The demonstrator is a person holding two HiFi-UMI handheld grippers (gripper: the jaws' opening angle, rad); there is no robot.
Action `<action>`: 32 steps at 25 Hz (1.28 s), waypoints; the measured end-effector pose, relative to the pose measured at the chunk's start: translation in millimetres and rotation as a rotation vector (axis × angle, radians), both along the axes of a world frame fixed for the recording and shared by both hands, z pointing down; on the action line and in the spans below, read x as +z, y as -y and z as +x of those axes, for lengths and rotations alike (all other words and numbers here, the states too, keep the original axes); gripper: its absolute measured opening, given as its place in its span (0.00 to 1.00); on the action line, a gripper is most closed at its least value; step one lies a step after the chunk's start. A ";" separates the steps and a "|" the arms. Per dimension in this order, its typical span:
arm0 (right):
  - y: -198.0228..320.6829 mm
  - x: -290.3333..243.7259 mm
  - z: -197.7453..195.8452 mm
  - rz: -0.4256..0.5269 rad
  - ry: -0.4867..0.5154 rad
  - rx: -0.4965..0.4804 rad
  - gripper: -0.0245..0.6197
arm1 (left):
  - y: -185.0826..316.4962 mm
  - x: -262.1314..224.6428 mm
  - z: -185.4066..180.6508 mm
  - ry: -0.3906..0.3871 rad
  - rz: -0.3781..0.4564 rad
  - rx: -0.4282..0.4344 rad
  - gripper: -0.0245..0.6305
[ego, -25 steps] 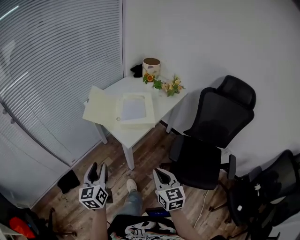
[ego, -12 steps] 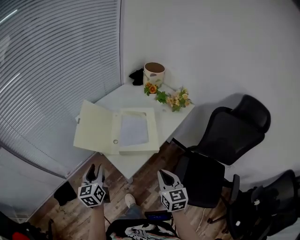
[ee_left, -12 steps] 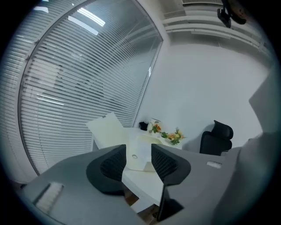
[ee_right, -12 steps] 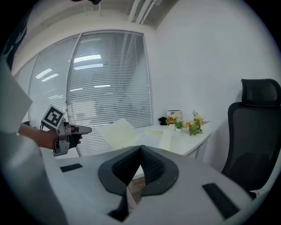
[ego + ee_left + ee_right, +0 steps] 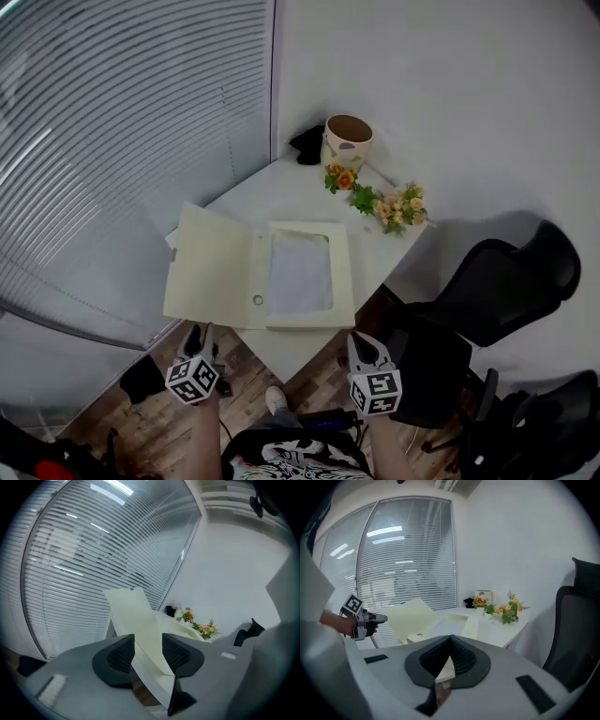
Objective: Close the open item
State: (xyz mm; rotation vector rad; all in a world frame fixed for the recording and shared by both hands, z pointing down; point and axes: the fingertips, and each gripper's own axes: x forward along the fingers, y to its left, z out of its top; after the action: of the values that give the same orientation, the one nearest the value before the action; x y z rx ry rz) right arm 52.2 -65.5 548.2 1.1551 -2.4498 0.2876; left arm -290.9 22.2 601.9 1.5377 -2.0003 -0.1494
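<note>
A cream box file (image 5: 345, 281) lies open on the white table (image 5: 291, 352), with white paper inside. Its lid (image 5: 206, 267) is folded out flat to the left and overhangs the table's left edge. My left gripper (image 5: 199, 335) hangs below the table's front corner, short of the lid. It is open and holds nothing; in the left gripper view (image 5: 148, 639) the lid (image 5: 136, 620) shows through the gap between its jaws. My right gripper (image 5: 361, 343) is in front of the table's near edge, shut and empty (image 5: 451, 638). The file (image 5: 412, 616) lies beyond it.
A cream pot (image 5: 349, 141), a black object (image 5: 305, 142) and artificial flowers (image 5: 380, 199) sit at the table's far end. Window blinds (image 5: 112, 141) run along the left. A black office chair (image 5: 497, 286) stands close on the right, above wooden floor (image 5: 122, 422).
The view has moved nearer to the table, so the open file looks bigger and closer. Both grippers now sit lower in the frame, just short of the table's front edge.
</note>
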 end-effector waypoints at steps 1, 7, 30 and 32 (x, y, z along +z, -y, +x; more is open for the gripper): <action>2.4 1.5 0.9 -0.001 -0.014 -0.003 0.04 | 1.8 4.8 -3.0 -0.018 -0.003 -0.011 0.31; 18.7 8.7 -1.7 -0.020 -0.041 -0.024 0.04 | 5.8 18.4 -23.3 -0.098 -0.003 -0.077 0.31; 48.3 83.2 -5.5 -0.145 -0.071 -0.139 0.04 | 27.0 12.5 -47.2 -0.080 0.034 -0.200 0.09; 47.7 83.5 -5.8 -0.146 -0.066 -0.144 0.04 | 26.0 13.8 -48.3 -0.075 0.026 -0.208 0.09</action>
State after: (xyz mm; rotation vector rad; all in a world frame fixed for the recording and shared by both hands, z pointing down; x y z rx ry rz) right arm 46.3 -113.1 631.7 0.9084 -2.3956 0.3721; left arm -339.2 -3.8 615.8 1.3166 -2.1015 -0.3131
